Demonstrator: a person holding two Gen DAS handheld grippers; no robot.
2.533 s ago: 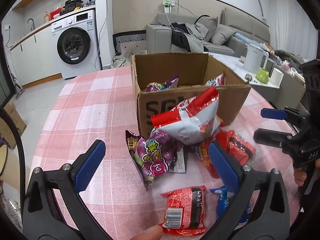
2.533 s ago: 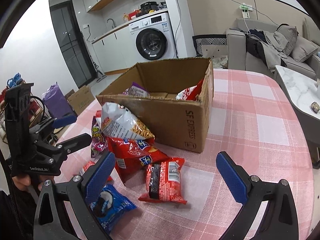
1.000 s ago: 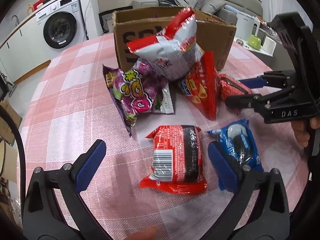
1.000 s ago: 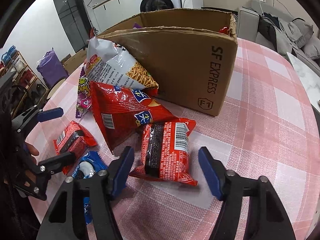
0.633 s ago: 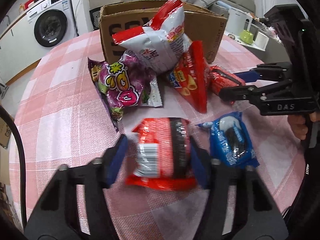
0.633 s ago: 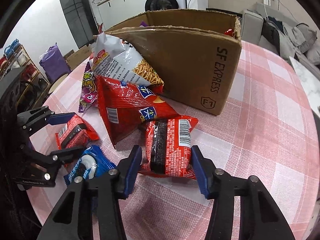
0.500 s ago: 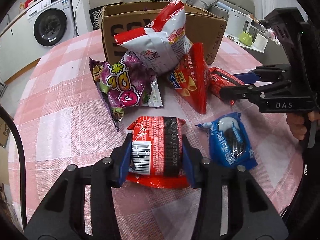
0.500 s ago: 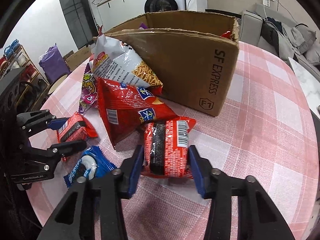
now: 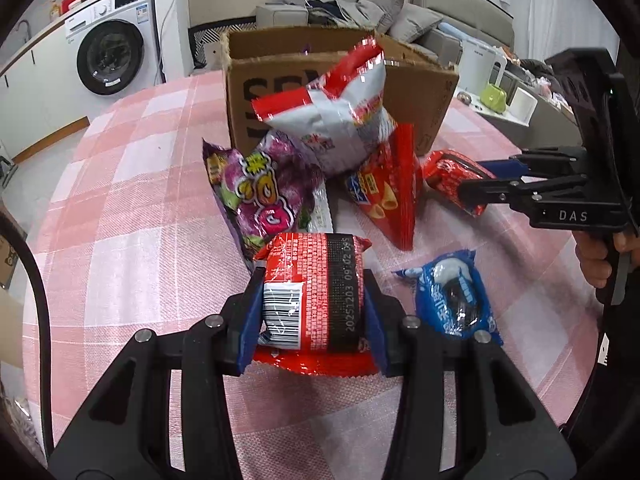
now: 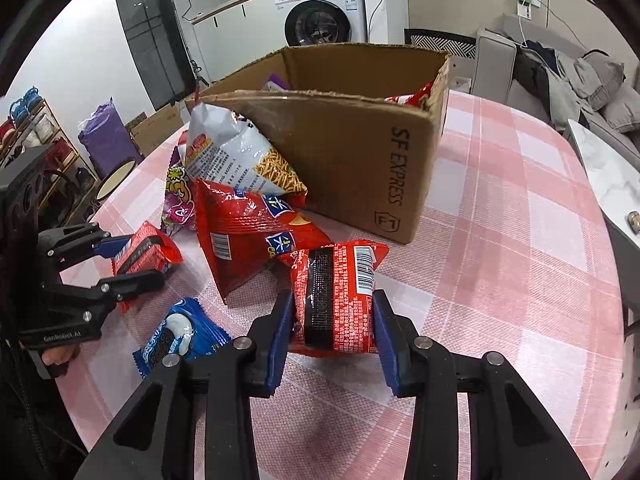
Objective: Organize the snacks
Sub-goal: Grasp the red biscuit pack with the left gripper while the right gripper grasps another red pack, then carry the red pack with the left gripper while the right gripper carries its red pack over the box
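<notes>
— While both grippers work beside the cardboard box (image 10: 344,148), what does each one hold?

— Left gripper (image 9: 312,320): jaws clenched on a red noodle pack (image 9: 312,292), barcode up, in front of the box on the pink checked surface (image 9: 120,208). Right gripper (image 10: 334,334): jaws clamped on a second red noodle pack (image 10: 334,300), near the box's front corner.

— And the other snacks?

— A white-and-red chip bag (image 9: 332,112) leans against the box's front wall. A purple candy bag (image 9: 260,188) and a red crisp bag (image 9: 388,188) lie just below it, touching. A blue cookie pack (image 9: 452,296) lies flat on the surface, farther from the box, between the two grippers.

— Anything inside the box?

— Edges of a purple and a red packet show above its rim; no more can be told.
</notes>
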